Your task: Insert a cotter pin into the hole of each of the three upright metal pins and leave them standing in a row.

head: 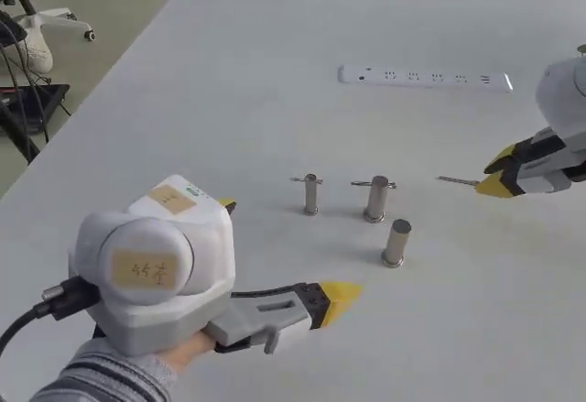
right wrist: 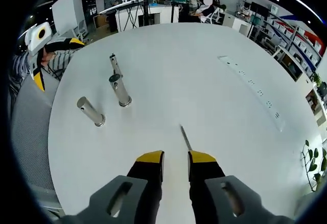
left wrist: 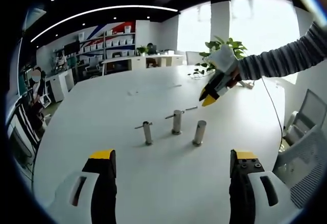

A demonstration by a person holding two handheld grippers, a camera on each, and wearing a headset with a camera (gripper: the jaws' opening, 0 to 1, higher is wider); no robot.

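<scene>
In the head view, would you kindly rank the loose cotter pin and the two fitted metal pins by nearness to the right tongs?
1. Loose cotter pin, at the tip of the right tongs.
2. Mid-picture fitted metal pin.
3. Left fitted metal pin.

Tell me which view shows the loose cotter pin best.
Right gripper view: the loose cotter pin runs large and unobstructed just beyond the jaw tips. Head view shows a thin sliver; left gripper view, a faint streak.

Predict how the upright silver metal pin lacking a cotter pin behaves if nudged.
The silver metal pin stands tall on a small base, so it probably tips easily. Its round body likely rolls once down. Looks solid metal: probably heavy, stiff.
</scene>
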